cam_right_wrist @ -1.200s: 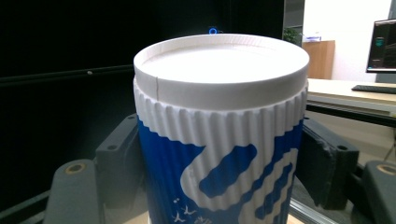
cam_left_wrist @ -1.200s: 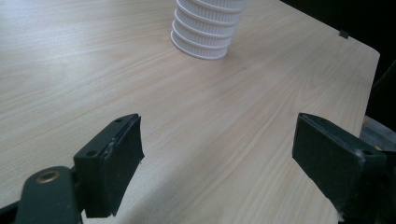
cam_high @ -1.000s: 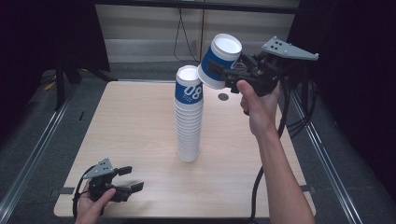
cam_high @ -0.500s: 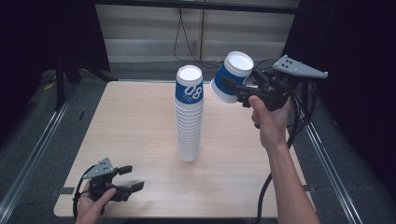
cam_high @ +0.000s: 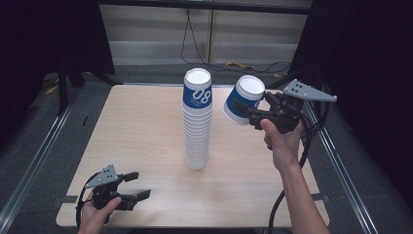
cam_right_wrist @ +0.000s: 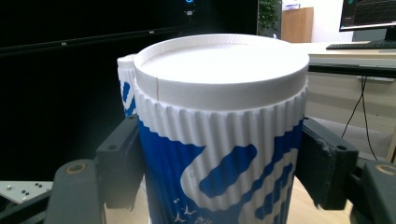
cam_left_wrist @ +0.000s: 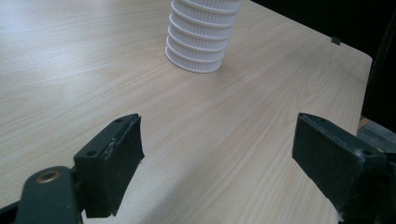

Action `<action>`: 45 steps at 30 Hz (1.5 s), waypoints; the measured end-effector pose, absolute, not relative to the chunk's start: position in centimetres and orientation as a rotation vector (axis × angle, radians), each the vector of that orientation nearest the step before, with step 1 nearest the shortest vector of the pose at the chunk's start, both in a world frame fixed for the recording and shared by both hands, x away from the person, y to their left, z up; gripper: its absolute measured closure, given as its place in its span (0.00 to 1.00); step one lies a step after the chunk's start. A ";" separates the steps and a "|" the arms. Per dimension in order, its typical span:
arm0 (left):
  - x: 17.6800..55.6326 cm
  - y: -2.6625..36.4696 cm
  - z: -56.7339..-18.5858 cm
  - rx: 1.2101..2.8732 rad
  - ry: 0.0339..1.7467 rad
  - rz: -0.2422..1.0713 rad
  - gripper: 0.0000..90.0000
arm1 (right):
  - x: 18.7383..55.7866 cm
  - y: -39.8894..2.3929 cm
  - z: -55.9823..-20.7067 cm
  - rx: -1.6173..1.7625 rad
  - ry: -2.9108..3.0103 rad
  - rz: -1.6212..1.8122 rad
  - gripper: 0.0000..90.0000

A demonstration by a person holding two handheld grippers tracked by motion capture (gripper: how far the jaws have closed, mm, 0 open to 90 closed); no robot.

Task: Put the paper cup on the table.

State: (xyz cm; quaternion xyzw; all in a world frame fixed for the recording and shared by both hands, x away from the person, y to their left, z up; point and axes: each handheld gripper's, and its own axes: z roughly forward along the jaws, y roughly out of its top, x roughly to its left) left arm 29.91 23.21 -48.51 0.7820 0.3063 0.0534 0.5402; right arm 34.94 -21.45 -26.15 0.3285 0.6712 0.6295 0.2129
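The right gripper [cam_high: 246, 111] pinches one blue-and-white paper cup [cam_high: 242, 100], upside down and tilted, in the air beside the cup stack [cam_high: 197, 122] at the table's [cam_high: 136, 131] middle. Setting it down well calls for levelling it first and releasing only once seated. The left gripper [cam_high: 137, 187], jaws spread, rests near the near-left corner.

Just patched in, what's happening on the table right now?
A person is working with a gripper in each hand at a wooden table. The right gripper is clamped on a single blue-and-white paper cup, held upside down and tilted in the air just right of the tall stack of cups standing mid-table. The cup is clear of the stack. The left gripper rests at the near left corner, jaws open and holding nothing.
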 end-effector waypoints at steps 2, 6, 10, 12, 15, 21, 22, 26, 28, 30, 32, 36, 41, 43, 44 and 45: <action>29.9 23.1 -48.4 1.859 0.733 0.136 0.18 | 34.8 -21.5 -26.6 0.921 1.870 1.744 0.29; 29.8 22.8 -48.2 1.858 0.724 0.137 0.18 | 34.5 -21.5 -27.5 0.935 1.886 1.736 0.29; 29.7 22.5 -48.2 1.864 0.718 0.115 0.18 | 34.3 -21.7 -28.6 0.956 1.900 1.734 0.29; 29.7 22.4 -48.2 1.875 0.711 0.141 0.20 | 34.1 -21.7 -29.2 0.964 1.905 1.733 0.29; 29.7 22.2 -48.1 1.878 0.707 0.144 0.20 | 33.9 -21.6 -30.0 0.971 1.921 1.732 0.29; 29.9 21.6 -47.6 1.888 0.687 0.155 0.19 | 33.1 -21.4 -30.8 0.942 1.945 1.743 0.29; 29.9 21.6 -47.5 1.888 0.684 0.157 0.19 | 33.0 -21.3 -30.9 0.937 1.952 1.740 0.29; 29.8 21.4 -47.1 1.874 0.673 0.167 0.19 | 32.3 -20.9 -31.9 0.946 1.986 1.728 0.29; 29.7 21.5 -47.0 1.861 0.670 0.166 0.20 | 32.1 -20.8 -32.5 0.938 2.006 1.718 0.29; 29.7 21.4 -46.9 1.866 0.666 0.170 0.20 | 32.0 -20.6 -33.0 0.947 2.032 1.696 0.29; 29.7 21.2 -46.8 1.877 0.649 0.168 0.22 | 32.0 -20.5 -33.5 0.950 2.052 1.685 0.29; 29.9 20.7 -46.6 1.889 0.649 0.153 0.22 | 32.0 -20.3 -34.9 0.970 2.073 1.683 0.29; 30.6 19.8 -45.8 1.883 0.656 0.125 0.22 | 31.8 -19.6 -36.1 0.977 2.122 1.663 0.29; 30.8 19.3 -45.2 1.855 0.653 0.110 0.22 | 31.7 -19.4 -36.5 0.978 2.137 1.659 0.29; 30.8 18.9 -45.0 1.856 0.641 0.101 0.22 | 31.7 -19.2 -36.6 0.980 2.140 1.668 0.29; 30.8 18.6 -44.8 1.867 0.627 0.108 0.22 | 31.6 -19.1 -36.8 0.980 2.142 1.677 0.29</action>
